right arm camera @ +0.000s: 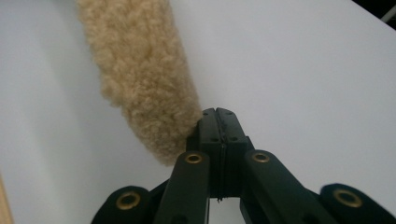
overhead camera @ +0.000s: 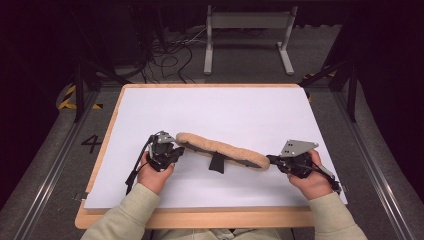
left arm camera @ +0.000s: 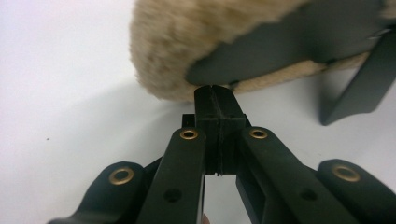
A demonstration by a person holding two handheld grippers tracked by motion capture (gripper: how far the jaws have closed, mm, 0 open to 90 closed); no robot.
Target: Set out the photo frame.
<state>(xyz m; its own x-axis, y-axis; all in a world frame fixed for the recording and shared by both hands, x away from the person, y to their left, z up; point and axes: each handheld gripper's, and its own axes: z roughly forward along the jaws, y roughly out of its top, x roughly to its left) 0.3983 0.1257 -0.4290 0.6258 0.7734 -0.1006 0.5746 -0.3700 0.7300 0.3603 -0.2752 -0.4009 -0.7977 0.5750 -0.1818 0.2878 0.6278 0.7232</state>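
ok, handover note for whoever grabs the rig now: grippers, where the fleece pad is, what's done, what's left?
Left gripper: jaws shut, tips at the left end of the fleece pad, against its dark backing; whether they pinch it is unclear.
Right gripper: jaws shut, tips at the pad's right end, beside the fleece; no clear grip.
Pad: lies slanted across the middle of the white table, fleece up, a black strap hanging from its near edge.
Done: both grippers brought to the pad's ends.
Left: probably to grip both ends, then lift or turn the pad.
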